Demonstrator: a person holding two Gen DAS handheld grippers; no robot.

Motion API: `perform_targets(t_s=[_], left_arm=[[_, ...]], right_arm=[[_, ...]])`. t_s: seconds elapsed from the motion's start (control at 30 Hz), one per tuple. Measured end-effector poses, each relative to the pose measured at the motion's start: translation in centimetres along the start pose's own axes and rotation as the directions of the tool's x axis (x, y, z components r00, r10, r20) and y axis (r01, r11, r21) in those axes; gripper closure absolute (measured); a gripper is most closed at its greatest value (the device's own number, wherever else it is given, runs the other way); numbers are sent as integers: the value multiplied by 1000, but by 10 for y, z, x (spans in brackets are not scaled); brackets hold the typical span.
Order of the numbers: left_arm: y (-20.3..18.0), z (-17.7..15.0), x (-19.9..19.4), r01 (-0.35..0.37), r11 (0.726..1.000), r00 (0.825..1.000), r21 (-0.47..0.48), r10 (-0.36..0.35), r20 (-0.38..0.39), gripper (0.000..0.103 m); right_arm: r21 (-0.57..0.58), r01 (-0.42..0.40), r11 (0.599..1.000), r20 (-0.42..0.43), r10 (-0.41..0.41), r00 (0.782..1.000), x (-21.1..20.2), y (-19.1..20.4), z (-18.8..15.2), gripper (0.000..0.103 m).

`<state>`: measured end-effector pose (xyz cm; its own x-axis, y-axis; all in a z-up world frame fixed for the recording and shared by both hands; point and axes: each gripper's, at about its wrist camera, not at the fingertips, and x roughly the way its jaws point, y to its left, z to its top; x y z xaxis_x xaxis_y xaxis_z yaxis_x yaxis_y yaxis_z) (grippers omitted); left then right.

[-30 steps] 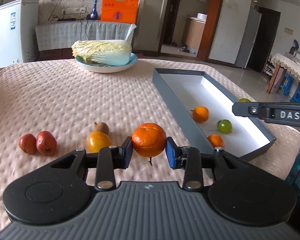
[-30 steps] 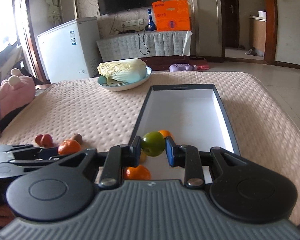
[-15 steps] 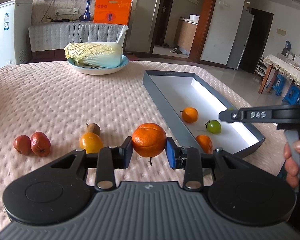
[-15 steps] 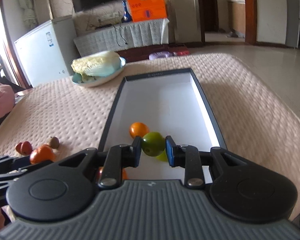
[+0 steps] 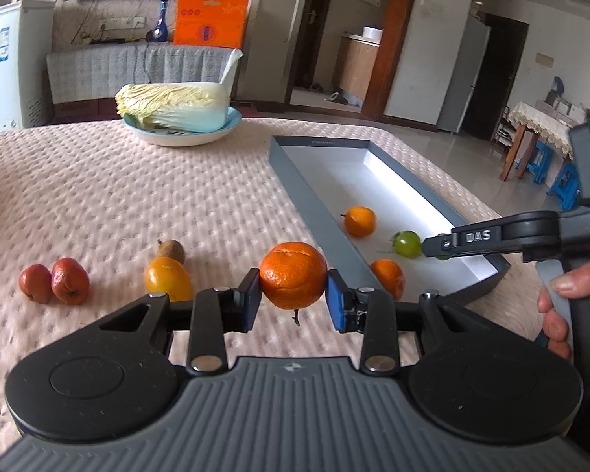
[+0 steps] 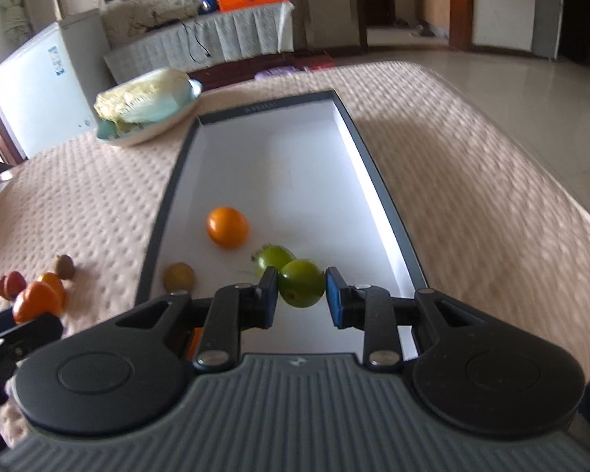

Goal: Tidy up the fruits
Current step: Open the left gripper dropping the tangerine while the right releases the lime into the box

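Note:
My left gripper [image 5: 294,299] is shut on a large orange [image 5: 294,275], held just above the pink quilted tablecloth, left of the grey tray [image 5: 314,200]. My right gripper [image 6: 301,299] is low inside the tray's near end, shut on a green fruit [image 6: 301,289]. From the left wrist view its fingers [image 5: 468,240] reach in from the right, held by a hand [image 5: 570,287]. Lying in the tray [image 6: 169,196] are an orange [image 6: 227,227], a second green fruit [image 6: 271,257] and a small yellow-brown fruit [image 6: 179,276].
On the cloth left of the tray lie two red fruits [image 5: 53,283], a yellow-orange fruit [image 5: 167,278] and a small brown fruit [image 5: 172,251]. A cabbage on a plate [image 5: 173,108] stands at the table's far side. The tray's far half is bare white.
The right gripper has sunk and tipped down into the tray with the green fruit, beside the other green fruit. The left gripper has hardly moved with its orange.

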<state>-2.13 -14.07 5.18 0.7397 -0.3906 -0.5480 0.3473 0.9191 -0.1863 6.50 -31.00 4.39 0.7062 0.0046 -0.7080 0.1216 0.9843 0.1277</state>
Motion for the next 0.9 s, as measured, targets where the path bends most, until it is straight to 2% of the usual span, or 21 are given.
perform_targets(t_s=[0.03, 0.1, 0.13, 0.17, 0.3, 0.43, 0.5, 0.63, 0.7, 0.8, 0.83, 0.9], left_arm=[[-2, 0, 0, 4, 1000, 1000, 5, -4, 0, 63], [-8, 4, -3, 13, 1000, 1000, 16, -13, 5, 63], [-10, 7, -5, 18, 1000, 1000, 20, -18, 15, 63], [-13, 10, -6, 21, 1000, 1000, 23, -22, 23, 63], [-28, 28, 4, 39, 999, 999, 25, -40, 24, 63], [-53, 45, 26, 62, 997, 998, 38, -63, 11, 63], [-68, 47, 40, 72, 996, 997, 59, -72, -4, 63], [-96, 46, 69, 84, 992, 995, 91, -80, -53, 63], [-105, 45, 80, 88, 990, 995, 107, -82, -60, 62], [-112, 44, 92, 80, 991, 994, 103, -73, -78, 60], [-112, 43, 95, 83, 992, 993, 93, -75, -86, 59], [-109, 42, 94, 67, 995, 995, 79, -61, -79, 45]], right_arm=[[1, 5, 1000, -6, -5, 1000, 0, 0, 0, 73], [-5, 6, 1000, -14, -6, 1000, 0, 0, 0, 63], [-5, 7, 1000, -15, -7, 1000, 0, 0, 0, 55], [-4, 11, 1000, -13, -11, 1000, 0, 0, 1, 53], [-2, 1, 1000, 17, -1, 1000, -5, 2, 6, 53], [-24, 46, 999, 51, -45, 998, -11, 2, 9, 53], [21, 70, 997, 117, -72, 991, -21, -6, 13, 53], [155, 55, 986, 263, -95, 960, -43, -28, 20, 53], [198, 45, 979, 287, -102, 952, -47, -37, 20, 53], [215, 31, 976, 290, -94, 952, -47, -41, 20, 53], [216, 26, 976, 288, -89, 954, -46, -41, 20, 53], [217, 20, 976, 289, -83, 954, -45, -37, 18, 52]])
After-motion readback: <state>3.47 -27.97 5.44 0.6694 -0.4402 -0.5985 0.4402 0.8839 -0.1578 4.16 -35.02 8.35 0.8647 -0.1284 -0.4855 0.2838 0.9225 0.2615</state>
